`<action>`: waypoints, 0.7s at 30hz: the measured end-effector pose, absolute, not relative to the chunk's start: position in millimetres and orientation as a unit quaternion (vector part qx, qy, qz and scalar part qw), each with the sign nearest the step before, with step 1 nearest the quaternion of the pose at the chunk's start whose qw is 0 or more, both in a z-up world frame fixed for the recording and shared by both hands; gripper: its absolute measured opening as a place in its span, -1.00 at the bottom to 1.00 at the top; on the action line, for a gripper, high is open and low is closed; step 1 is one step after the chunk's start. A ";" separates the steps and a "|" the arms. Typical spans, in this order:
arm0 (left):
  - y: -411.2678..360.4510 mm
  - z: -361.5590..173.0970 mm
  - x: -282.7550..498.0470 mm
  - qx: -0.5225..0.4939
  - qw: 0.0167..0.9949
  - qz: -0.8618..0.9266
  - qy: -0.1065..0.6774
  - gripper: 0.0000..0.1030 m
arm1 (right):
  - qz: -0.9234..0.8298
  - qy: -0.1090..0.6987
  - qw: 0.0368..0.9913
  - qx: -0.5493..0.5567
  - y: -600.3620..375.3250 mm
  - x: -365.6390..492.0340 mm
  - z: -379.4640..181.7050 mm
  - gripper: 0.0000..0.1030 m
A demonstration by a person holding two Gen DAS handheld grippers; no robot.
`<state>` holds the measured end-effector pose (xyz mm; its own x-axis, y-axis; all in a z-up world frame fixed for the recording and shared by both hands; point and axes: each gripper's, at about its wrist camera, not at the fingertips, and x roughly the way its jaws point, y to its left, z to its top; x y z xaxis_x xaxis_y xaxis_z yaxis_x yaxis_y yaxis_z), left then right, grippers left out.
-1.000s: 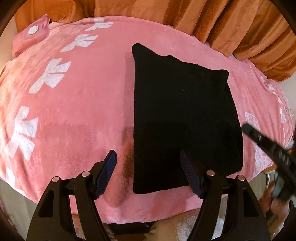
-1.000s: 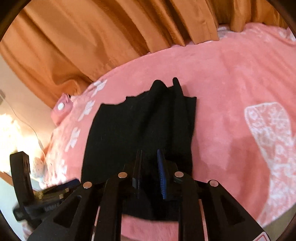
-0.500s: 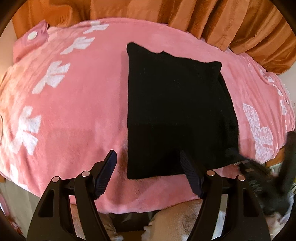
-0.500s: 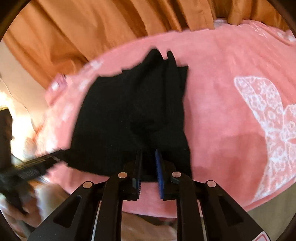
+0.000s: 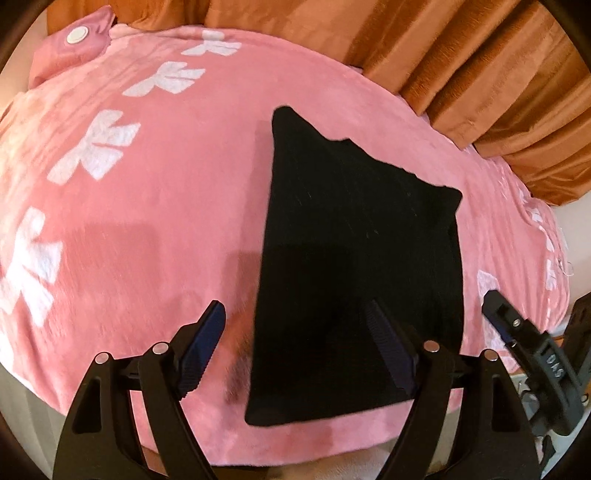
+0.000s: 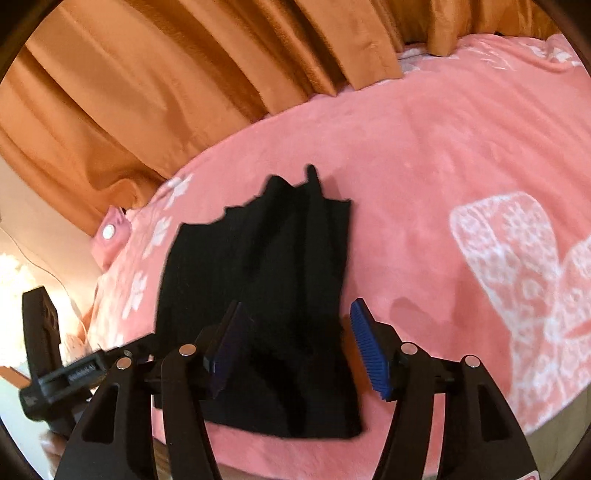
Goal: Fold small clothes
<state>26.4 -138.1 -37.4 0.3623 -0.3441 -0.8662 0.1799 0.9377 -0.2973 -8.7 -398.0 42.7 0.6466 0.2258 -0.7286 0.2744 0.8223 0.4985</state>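
Note:
A black folded garment [image 5: 354,266] lies flat on the pink blanket [image 5: 147,221]. It also shows in the right wrist view [image 6: 266,280], with a few lengthwise creases. My left gripper [image 5: 295,347] is open and empty, hovering over the garment's near left corner. My right gripper [image 6: 299,343] is open and empty above the garment's near edge; it also shows in the left wrist view [image 5: 517,332] at the garment's right side.
Orange curtains [image 5: 461,66] hang behind the bed. A pink pillow corner with a white button [image 5: 77,35] sits at the far left. White bow prints [image 6: 517,258] mark the blanket. The bed's near edge [image 5: 295,454] runs just below the garment.
My right gripper was shut on the garment's near edge and has opened, letting it go. The garment now lies flat. My left gripper stayed open and shifted slightly.

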 end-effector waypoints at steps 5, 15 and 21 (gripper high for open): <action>-140.9 -44.9 31.7 -0.053 0.826 -0.152 0.540 0.50 | 0.003 0.441 0.860 0.258 -373.5 36.1 29.2 0.15; -146.3 -43.0 32.0 -0.040 0.833 -0.160 0.528 0.50 | 0.026 0.389 0.875 0.286 -387.9 28.4 44.4 -0.92; -157.0 -49.4 26.8 -0.036 0.826 -0.162 0.539 0.50 | 0.001 0.454 0.841 0.293 -396.7 25.6 3.1 -0.88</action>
